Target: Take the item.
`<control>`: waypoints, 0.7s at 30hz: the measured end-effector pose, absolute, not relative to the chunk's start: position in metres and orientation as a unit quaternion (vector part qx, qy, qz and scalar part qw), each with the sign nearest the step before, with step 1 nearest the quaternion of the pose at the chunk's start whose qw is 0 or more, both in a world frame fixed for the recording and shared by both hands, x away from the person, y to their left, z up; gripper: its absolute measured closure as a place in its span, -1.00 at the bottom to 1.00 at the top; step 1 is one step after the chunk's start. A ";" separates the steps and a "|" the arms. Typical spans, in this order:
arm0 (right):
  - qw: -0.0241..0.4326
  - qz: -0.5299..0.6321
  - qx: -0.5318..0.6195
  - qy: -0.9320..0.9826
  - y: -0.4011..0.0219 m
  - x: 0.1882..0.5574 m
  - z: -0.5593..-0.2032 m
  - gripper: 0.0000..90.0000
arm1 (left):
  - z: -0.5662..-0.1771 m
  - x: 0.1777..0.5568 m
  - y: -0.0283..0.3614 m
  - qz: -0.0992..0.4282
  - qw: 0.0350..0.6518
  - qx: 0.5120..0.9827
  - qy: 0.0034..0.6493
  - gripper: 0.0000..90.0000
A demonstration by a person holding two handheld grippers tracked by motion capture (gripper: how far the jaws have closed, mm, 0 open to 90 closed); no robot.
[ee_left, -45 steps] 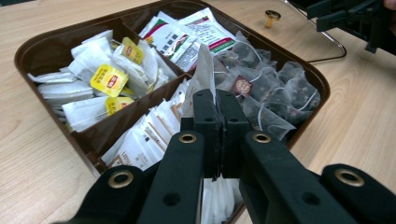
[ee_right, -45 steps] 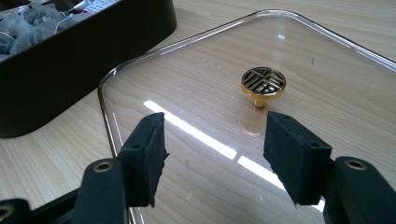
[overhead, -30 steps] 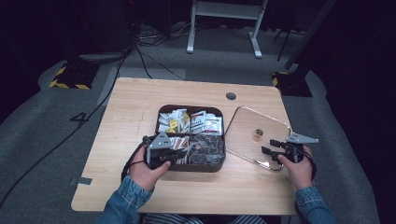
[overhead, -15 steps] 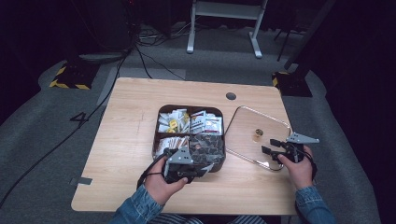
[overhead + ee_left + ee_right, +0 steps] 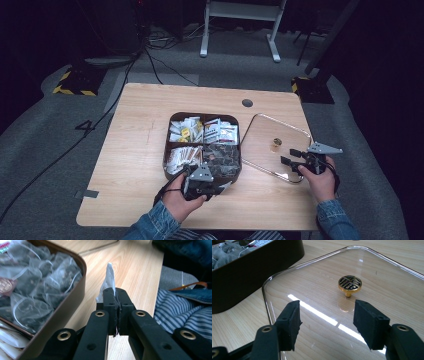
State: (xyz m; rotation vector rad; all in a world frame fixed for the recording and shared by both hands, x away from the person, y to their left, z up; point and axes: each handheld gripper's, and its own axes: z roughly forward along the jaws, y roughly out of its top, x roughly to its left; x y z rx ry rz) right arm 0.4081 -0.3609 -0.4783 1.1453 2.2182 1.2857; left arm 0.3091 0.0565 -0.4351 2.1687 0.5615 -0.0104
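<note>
A white sachet (image 5: 109, 281) is pinched between the jaws of the left gripper (image 5: 115, 293), which are pressed together on it. Its crumpled upper end sticks out beyond the jaw tips, while the rest is hidden between the pads. In the high view the left gripper (image 5: 212, 188) sits over the table (image 5: 135, 150) just off the near rim of the box (image 5: 202, 145), at about 6 o'clock from it, with a pale scrap at its tip. The hand (image 5: 182, 200) holding it comes in from the bottom edge in a denim sleeve.

The box is dark brown, rounded and split into compartments. The far ones hold paper packets; the near right one is filled with grey mesh tea bags (image 5: 37, 287). In the left gripper view the box wall runs at 9 o'clock from the sachet, just beside it.

At 3 o'clock from the box, close to it, a clear lid (image 5: 272, 145) lies flat on the table, with a small gold knob (image 5: 349, 285) at its middle.

The right gripper (image 5: 325, 320) hovers over the lid's near edge, its jaws apart and empty, with the knob just ahead of them at 12 o'clock. In the high view the right gripper (image 5: 291, 157) lies at 5 o'clock from the knob.
</note>
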 end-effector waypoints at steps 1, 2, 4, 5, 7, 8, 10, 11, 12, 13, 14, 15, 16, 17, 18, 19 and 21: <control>0.166 0.451 0.402 0.779 -0.361 0.408 -0.478 -0.12 | -0.441 0.310 0.054 -0.010 0.427 0.875 0.227 0.95; 0.166 0.451 0.402 0.779 -0.361 0.408 -0.478 -0.12 | -0.441 0.310 0.054 -0.010 0.427 0.875 0.227 0.96; 0.166 0.453 0.403 0.778 -0.362 0.408 -0.478 -0.12 | -0.446 0.310 0.052 -0.006 0.416 0.881 0.226 0.96; 0.166 0.453 0.405 0.777 -0.363 0.408 -0.478 -0.12 | -0.448 0.310 0.052 -0.003 0.412 0.883 0.226 0.96; 0.166 0.454 0.407 0.775 -0.364 0.408 -0.478 -0.12 | -0.450 0.310 0.050 0.005 0.405 0.887 0.222 0.96; 0.166 0.454 0.407 0.775 -0.364 0.408 -0.478 -0.12 | -0.451 0.309 0.049 0.007 0.404 0.888 0.220 0.96; 0.165 0.454 0.407 0.775 -0.364 0.408 -0.479 -0.12 | -0.453 0.308 0.047 0.010 0.398 0.891 0.217 0.96; 0.165 0.454 0.407 0.775 -0.364 0.408 -0.479 -0.12 | -0.453 0.307 0.046 0.014 0.392 0.894 0.215 0.96; 0.164 0.454 0.408 0.775 -0.364 0.408 -0.479 -0.12 | -0.455 0.306 0.044 0.014 0.384 0.899 0.208 0.95; 0.164 0.454 0.407 0.776 -0.364 0.408 -0.479 -0.12 | -0.456 0.305 0.043 0.008 0.381 0.902 0.203 0.95; 0.163 0.454 0.408 0.776 -0.363 0.408 -0.479 -0.12 | -0.457 0.305 0.041 0.003 0.380 0.903 0.199 0.95; 0.163 0.454 0.407 0.776 -0.363 0.408 -0.480 -0.12 | -0.459 0.304 0.039 -0.006 0.377 0.905 0.195 0.95; 0.163 0.454 0.408 0.776 -0.363 0.408 -0.480 -0.12 | -0.460 0.304 0.039 -0.011 0.378 0.905 0.194 0.95; 0.163 0.454 0.408 0.775 -0.364 0.408 -0.480 -0.12 | -0.461 0.304 0.038 -0.015 0.377 0.906 0.193 0.94; 0.163 0.455 0.408 0.774 -0.364 0.408 -0.479 -0.12 | -0.462 0.304 0.038 -0.020 0.376 0.906 0.194 0.94; 0.163 0.455 0.409 0.774 -0.364 0.408 -0.479 -0.12 | -0.462 0.304 0.038 -0.022 0.377 0.906 0.194 0.93; 0.163 0.455 0.409 0.774 -0.364 0.408 -0.479 -0.12 | -0.464 0.304 0.037 -0.029 0.374 0.907 0.193 0.92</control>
